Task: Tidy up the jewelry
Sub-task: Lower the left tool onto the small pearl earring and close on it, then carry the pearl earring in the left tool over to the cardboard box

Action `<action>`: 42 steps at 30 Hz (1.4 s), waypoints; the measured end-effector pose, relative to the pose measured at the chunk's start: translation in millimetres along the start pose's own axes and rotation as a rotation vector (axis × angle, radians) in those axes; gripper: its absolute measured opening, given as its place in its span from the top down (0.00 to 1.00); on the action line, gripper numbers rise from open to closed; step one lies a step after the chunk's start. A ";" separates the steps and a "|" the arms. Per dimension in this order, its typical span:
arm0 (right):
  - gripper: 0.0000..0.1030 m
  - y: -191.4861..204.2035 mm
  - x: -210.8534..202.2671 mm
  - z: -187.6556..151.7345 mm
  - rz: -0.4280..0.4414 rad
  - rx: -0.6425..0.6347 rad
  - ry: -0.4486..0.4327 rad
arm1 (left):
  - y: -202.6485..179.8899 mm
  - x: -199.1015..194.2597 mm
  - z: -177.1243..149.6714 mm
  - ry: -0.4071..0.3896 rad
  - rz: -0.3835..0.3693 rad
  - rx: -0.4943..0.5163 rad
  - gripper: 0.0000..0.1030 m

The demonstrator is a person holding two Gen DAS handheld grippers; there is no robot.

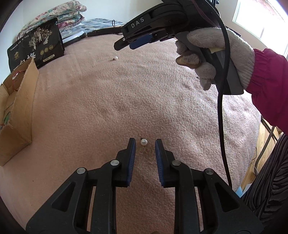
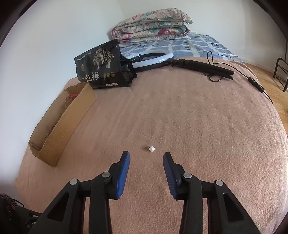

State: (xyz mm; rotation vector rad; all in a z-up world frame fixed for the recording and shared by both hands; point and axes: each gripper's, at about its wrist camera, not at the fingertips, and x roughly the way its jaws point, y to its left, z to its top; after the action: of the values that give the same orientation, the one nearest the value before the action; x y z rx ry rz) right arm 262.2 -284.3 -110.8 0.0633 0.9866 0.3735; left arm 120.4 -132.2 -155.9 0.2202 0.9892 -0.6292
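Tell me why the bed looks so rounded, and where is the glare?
Left wrist view: the fisheye lens bulges the pink blanket and the window is blown out white. Right wrist view: same bulge, soft even light, the pearl earring sharp, corners dark.

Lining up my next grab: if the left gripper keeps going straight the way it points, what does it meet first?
The left gripper is open, and the near pearl earring lies on the pink blanket level with its fingertips, between them. That pearl comes first. Its height above the blanket is unclear from the left wrist view.
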 end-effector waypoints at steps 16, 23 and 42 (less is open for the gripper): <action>0.68 9.7 39.6 4.4 -0.089 -0.090 0.035 | 9.9 6.3 2.7 0.026 -0.025 -0.026 0.93; 0.75 19.1 52.2 5.8 -0.124 -0.147 0.057 | 10.2 6.5 5.0 0.025 -0.030 -0.028 0.93; 0.85 21.2 29.7 14.6 -0.110 -0.112 0.013 | 14.2 -7.1 5.0 0.003 -0.021 -0.061 0.94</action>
State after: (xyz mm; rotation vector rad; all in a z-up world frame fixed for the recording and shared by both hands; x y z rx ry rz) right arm 283.0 -252.8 -121.8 -0.0948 0.9755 0.3283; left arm 129.5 -120.3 -148.7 0.1574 1.0129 -0.6172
